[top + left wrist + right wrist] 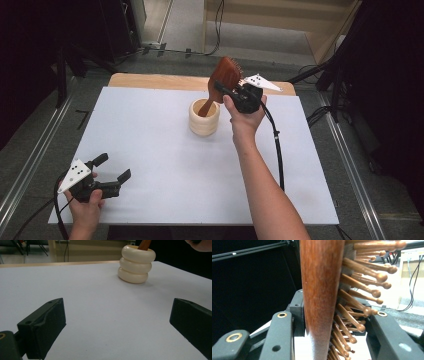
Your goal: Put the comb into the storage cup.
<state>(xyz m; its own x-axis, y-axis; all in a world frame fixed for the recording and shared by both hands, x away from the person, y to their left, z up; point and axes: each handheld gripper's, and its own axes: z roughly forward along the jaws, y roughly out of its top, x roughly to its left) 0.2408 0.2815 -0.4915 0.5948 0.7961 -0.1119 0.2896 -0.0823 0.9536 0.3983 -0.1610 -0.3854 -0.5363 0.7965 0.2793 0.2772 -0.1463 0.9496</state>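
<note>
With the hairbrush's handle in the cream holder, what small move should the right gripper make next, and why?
Probably open the right gripper and back away: the wooden hairbrush already leans handle-down inside the ribbed cream holder, while the jaws clamp its head. The left gripper rests open, far off.

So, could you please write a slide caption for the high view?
Right gripper shut on a wooden hairbrush, handle standing in a cream ribbed holder; left gripper open over the table.

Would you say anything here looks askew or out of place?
Only mildly: the wooden hairbrush leans at a tilt, handle down in the cream ribbed cup, head held by the right gripper. The cup stands upright; nothing looks spilled or damaged.
</note>
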